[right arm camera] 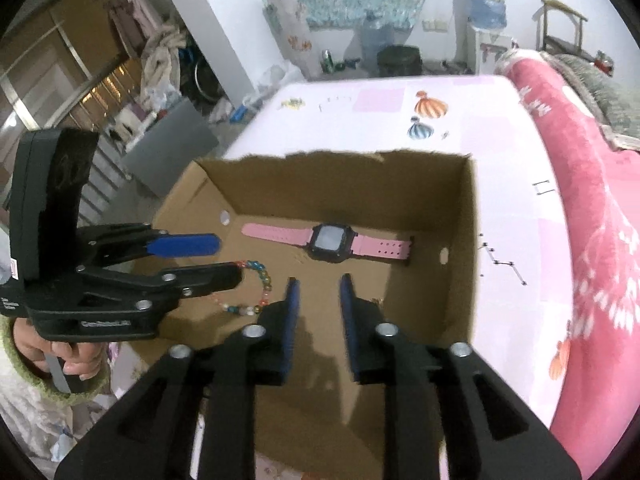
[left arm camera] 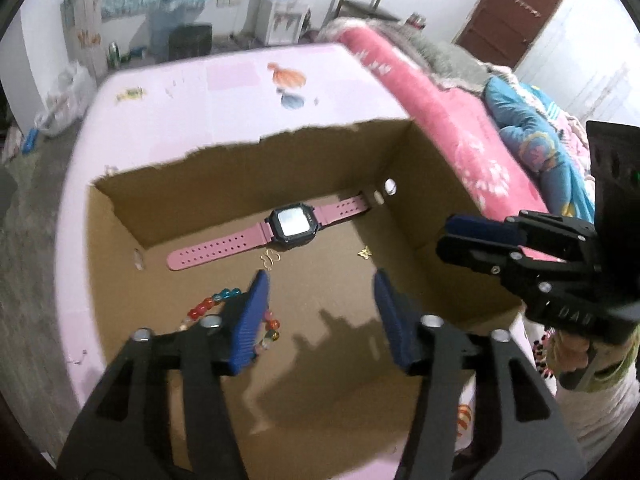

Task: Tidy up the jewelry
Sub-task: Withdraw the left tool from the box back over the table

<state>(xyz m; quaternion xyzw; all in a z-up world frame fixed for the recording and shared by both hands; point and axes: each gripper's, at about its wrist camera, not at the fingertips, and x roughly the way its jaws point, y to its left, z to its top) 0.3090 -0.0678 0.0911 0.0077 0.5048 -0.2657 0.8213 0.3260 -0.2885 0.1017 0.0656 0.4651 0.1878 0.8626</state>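
White walls (right arm camera: 224, 20), brown door (left arm camera: 512, 16), water dispenser (left arm camera: 286, 4) by far wall, pink bedding (right arm camera: 592, 208) beside pale pink table (left arm camera: 224, 104)

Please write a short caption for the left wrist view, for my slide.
Open left tool above a cardboard box holding a pink watch and bead bracelet.

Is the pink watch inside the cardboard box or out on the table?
Inside. The pink watch lies flat on the cardboard box floor by the far wall, strap spread out straight.

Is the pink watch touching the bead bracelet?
Apart. The right wrist view shows bare cardboard between the pink watch and the bead bracelet in the box.
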